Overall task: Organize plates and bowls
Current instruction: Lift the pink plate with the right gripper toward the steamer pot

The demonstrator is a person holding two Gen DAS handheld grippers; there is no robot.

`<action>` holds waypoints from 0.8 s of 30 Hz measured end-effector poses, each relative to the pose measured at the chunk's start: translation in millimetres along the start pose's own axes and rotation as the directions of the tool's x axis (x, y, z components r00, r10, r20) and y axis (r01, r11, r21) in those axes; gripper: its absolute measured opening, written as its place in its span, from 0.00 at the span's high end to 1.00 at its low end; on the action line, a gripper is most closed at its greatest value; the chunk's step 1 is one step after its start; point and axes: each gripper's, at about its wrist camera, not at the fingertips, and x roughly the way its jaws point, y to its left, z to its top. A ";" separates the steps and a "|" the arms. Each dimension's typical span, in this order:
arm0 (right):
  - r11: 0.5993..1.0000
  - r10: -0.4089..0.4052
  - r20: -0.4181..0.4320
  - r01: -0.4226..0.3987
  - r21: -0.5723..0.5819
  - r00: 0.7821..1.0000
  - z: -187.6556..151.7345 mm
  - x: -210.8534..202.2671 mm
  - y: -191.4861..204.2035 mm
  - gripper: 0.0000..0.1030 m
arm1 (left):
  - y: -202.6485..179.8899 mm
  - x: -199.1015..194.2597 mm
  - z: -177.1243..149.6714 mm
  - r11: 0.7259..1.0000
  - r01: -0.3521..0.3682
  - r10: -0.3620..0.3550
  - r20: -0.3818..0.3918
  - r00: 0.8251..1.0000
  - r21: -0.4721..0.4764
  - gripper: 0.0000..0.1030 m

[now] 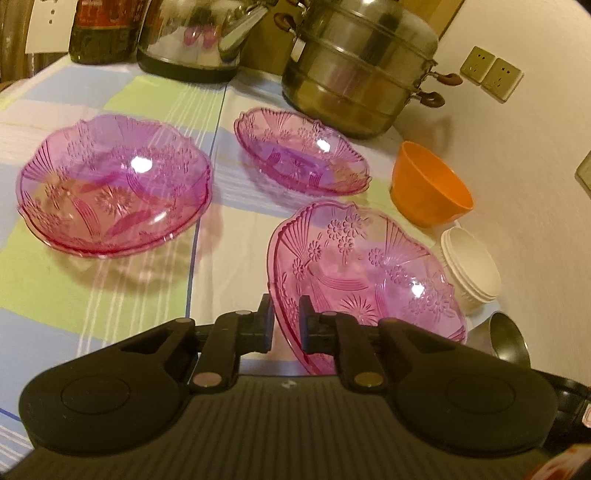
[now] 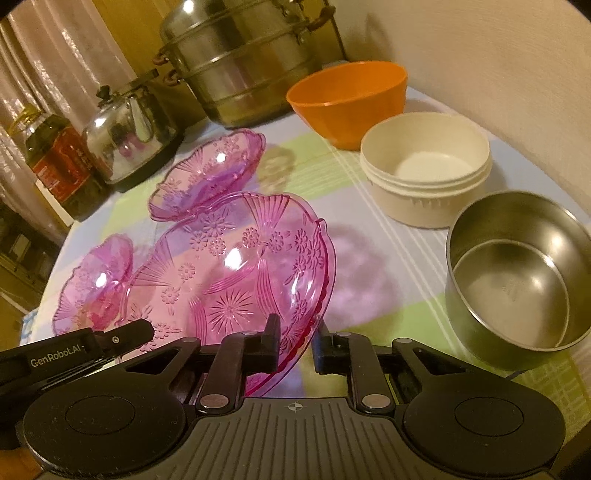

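A pink patterned glass plate (image 1: 369, 273) (image 2: 229, 266) is tilted between both grippers. My left gripper (image 1: 286, 314) is shut on its left rim, one pad inside and one outside. On the opposite rim, my right gripper (image 2: 297, 332) is shut the same way. The left gripper's tip (image 2: 140, 328) also shows in the right wrist view. Two more pink plates (image 1: 110, 184) (image 1: 299, 151) lie flat on the checked tablecloth (image 1: 92, 295). An orange bowl (image 2: 347, 99), a stack of white bowls (image 2: 424, 170) and a steel bowl (image 2: 517, 280) stand to the right.
A tall steel steamer pot (image 1: 358, 66), a shiny kettle (image 1: 199, 37) and an oil bottle (image 1: 99, 29) line the table's back edge. The wall with sockets (image 1: 491, 74) runs close along the right, just behind the bowls.
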 end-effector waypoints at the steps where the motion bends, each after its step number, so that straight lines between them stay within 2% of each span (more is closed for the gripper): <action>1: 1.000 0.004 0.008 -0.004 -0.003 1.000 1.7 -3.2 2.1 0.83 | -0.3 -3.0 1.2 1.000 0.000 0.000 0.007 1.000 0.002 0.89; 7: 0.999 0.031 0.054 -0.030 -0.021 0.998 20.7 -15.6 16.4 0.83 | -5.4 -19.2 21.9 1.000 0.008 -0.008 0.057 0.998 -0.001 0.89; 13: 0.997 0.053 0.098 -0.047 -0.066 0.994 56.4 -10.7 34.1 0.83 | -9.1 -10.2 58.6 1.000 0.016 -0.016 0.085 0.996 0.010 0.89; 17: 0.994 0.063 0.105 -0.053 -0.095 0.992 84.6 10.7 49.3 0.83 | -6.1 7.6 86.5 1.000 0.011 -0.012 0.101 0.995 0.012 0.88; 24: 0.994 0.073 0.048 -0.069 -0.088 0.996 117.2 66.3 67.4 0.83 | 12.6 50.0 126.4 1.000 -0.024 0.025 0.094 0.995 -0.011 0.88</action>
